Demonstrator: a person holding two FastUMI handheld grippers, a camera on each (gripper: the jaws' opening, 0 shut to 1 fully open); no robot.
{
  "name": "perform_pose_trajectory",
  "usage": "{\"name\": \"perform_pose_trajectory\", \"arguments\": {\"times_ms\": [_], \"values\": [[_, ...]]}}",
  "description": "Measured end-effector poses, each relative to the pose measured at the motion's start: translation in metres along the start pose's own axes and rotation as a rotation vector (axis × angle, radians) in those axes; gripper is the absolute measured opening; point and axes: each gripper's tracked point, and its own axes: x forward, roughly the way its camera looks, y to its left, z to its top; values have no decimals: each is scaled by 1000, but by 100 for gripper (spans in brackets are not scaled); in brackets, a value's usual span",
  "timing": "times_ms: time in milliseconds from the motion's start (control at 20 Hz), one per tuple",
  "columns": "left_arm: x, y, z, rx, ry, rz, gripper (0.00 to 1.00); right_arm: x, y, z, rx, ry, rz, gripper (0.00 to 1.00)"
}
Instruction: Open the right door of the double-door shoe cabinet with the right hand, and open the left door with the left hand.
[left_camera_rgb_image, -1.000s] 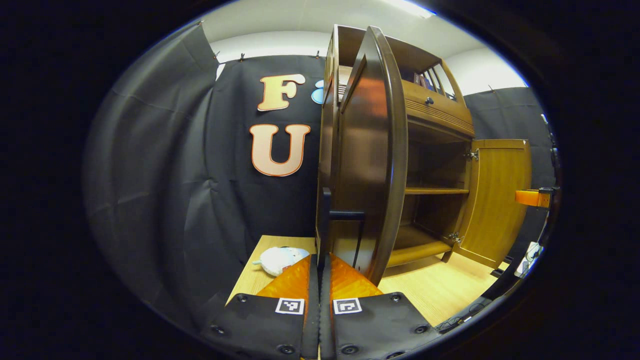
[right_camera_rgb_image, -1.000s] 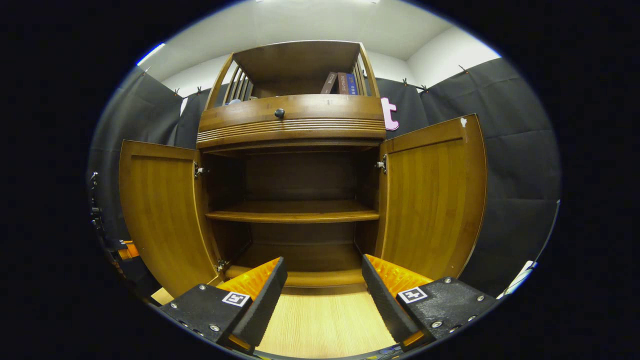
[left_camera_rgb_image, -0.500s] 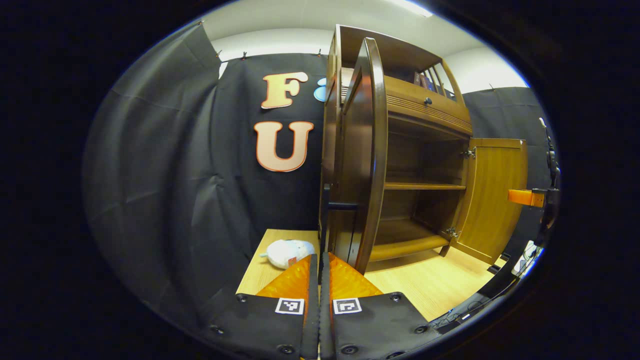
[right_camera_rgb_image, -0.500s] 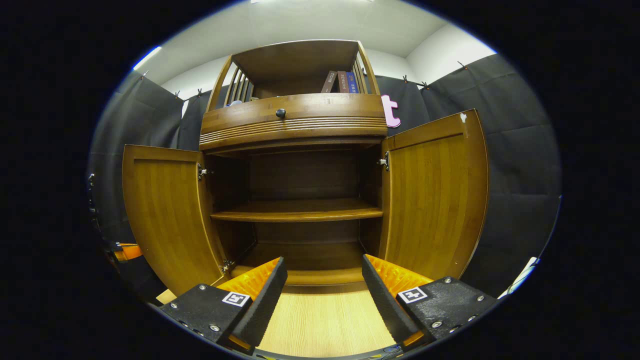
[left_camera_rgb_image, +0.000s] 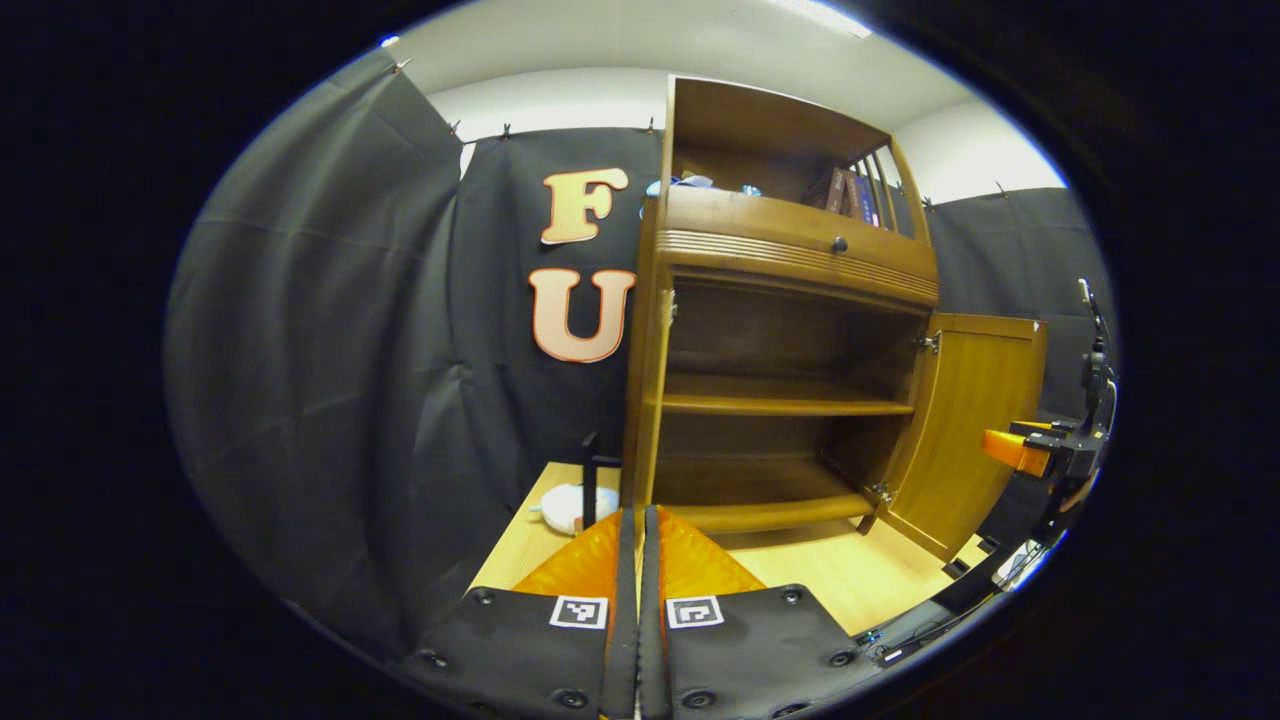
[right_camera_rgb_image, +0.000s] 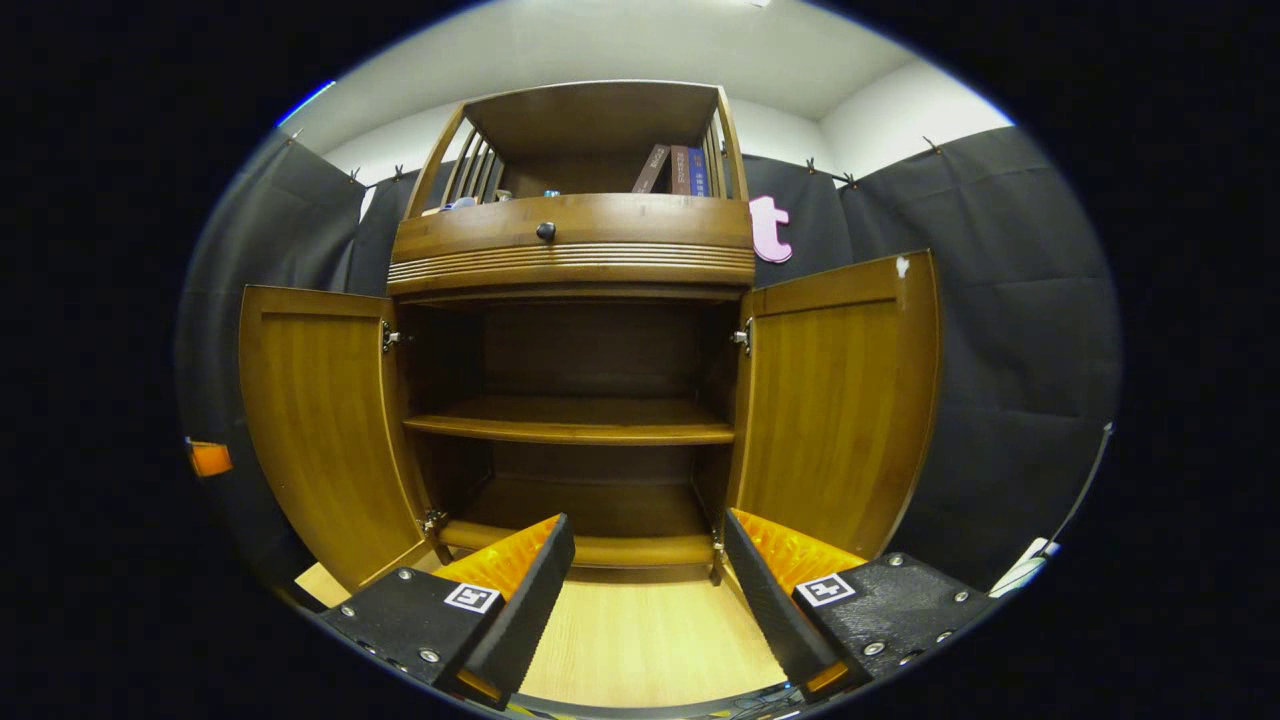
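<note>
The wooden shoe cabinet (right_camera_rgb_image: 570, 250) stands with both doors swung wide. Its left door (right_camera_rgb_image: 320, 430) and right door (right_camera_rgb_image: 840, 400) flank bare shelves. My right gripper (right_camera_rgb_image: 645, 560) hangs open in front of the lower shelf, touching nothing. In the left gripper view the left door (left_camera_rgb_image: 638, 420) is edge-on, its black handle (left_camera_rgb_image: 590, 470) just left of that edge. My left gripper (left_camera_rgb_image: 638, 540) is shut with nothing between its fingers, a little short of the door edge. The right door (left_camera_rgb_image: 975, 420) stands open at the far right, with the other gripper (left_camera_rgb_image: 1020, 450) beside it.
A white plush toy (left_camera_rgb_image: 572, 506) lies on the light wood floor left of the cabinet. Books (right_camera_rgb_image: 680, 170) stand on the top shelf above a drawer with a dark knob (right_camera_rgb_image: 546, 232). Cables (left_camera_rgb_image: 900, 640) trail at the lower right. Black cloth walls close in all around.
The left door has swung from half open to fully open and now shows edge-on. My shut left gripper has come off its handle and turned right. The open right gripper drifted slightly.
</note>
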Motion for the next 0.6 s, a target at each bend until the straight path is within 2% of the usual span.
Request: {"name": "perform_pose_trajectory", "arguments": {"times_ms": [50, 150, 200, 450, 600], "values": [[0, -10, 9, 11, -10, -2, 8, -2, -7, 3, -9, 4, -8, 92], [1, -30, 30, 22, -34, -2, 19, -6, -16, 10, -23, 9, -4, 92], [4, -36, 38, 23, -42, 8, 25, -9, -21, 15, -25, 5, 1, 98], [20, -78, 68, 0, -67, -3, 55, -18, -51, 38, -16, -27, 16, 98], [27, -97, 79, 30, -84, 6, 73, -19, -74, 50, -7, -45, 18, 98]]}}
